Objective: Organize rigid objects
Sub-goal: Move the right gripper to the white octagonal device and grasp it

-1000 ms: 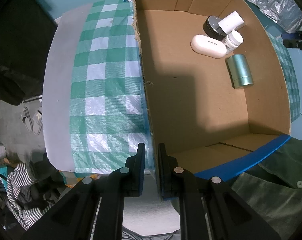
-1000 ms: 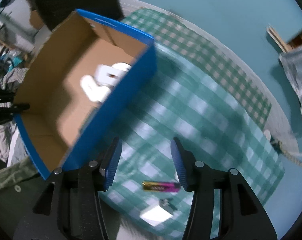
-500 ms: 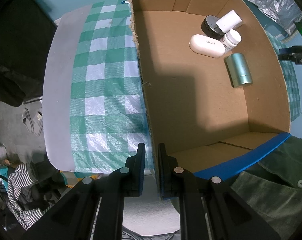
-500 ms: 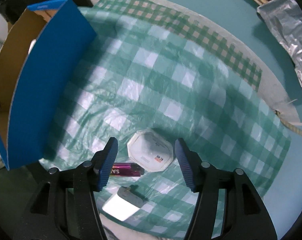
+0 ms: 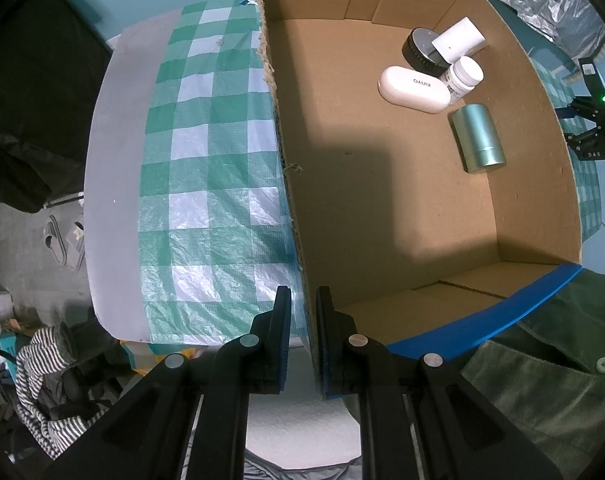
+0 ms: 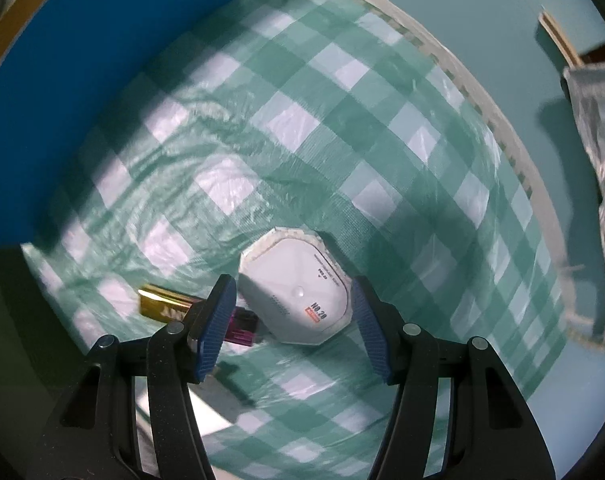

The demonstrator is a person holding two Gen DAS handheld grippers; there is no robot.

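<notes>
Pinching box (image 5: 382, 208) wall, left fingers (image 5: 302, 336) steady it for loading; right fingers (image 6: 292, 318), just widened, straddle white case (image 6: 298, 292) near table edge, not touching.

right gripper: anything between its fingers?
Right wrist view: the white octagonal box lies between the open right gripper's fingers, untouched; its jaws have just been opening.

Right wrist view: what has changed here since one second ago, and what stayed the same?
The right hand-held gripper came down from beside the blue box to the white octagonal box, now between its jaws, which have just been opening; the pads are not yet pressing. The left hand-held gripper stayed shut on the box wall.
</notes>
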